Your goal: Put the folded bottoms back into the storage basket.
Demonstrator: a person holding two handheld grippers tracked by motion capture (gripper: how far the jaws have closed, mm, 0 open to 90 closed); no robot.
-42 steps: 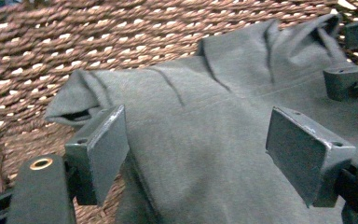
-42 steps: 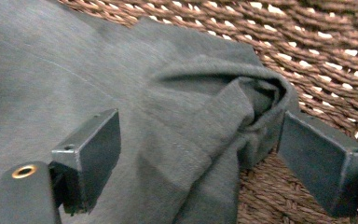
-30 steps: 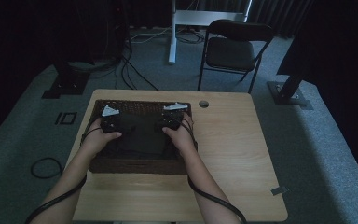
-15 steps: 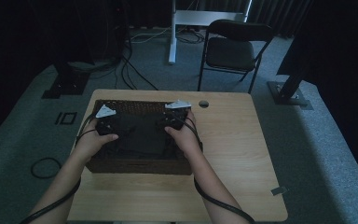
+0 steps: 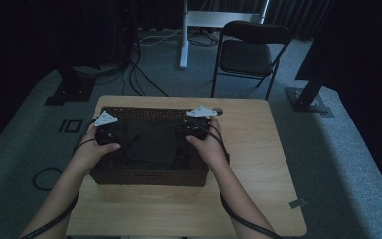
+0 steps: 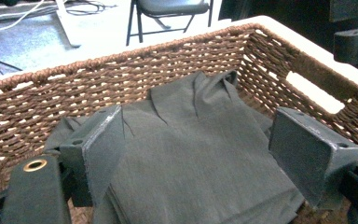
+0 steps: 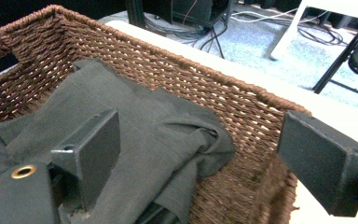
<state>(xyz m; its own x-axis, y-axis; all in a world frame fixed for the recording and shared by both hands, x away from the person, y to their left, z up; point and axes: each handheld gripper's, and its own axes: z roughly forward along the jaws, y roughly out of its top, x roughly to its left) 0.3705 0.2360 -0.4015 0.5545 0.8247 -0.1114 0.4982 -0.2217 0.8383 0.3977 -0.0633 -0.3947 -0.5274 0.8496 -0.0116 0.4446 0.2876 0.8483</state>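
I see a dark brown woven basket [image 6: 177, 65], its weave showing pale gaps, holding plain dark grey cloth [image 6: 200, 154]. My grippers' jaws are black. The table [image 5: 258, 149] is light wood.

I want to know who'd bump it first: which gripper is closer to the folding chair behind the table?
Right. The right gripper sits at the basket's right end, nearer the chair; the left gripper is at the basket's left end, farther off.

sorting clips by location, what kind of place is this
Probably a recording studio or lab rather than a home: black curtains around the edges, cables across a grey carpet, a folding chair, and one small wooden table holding a wicker basket.
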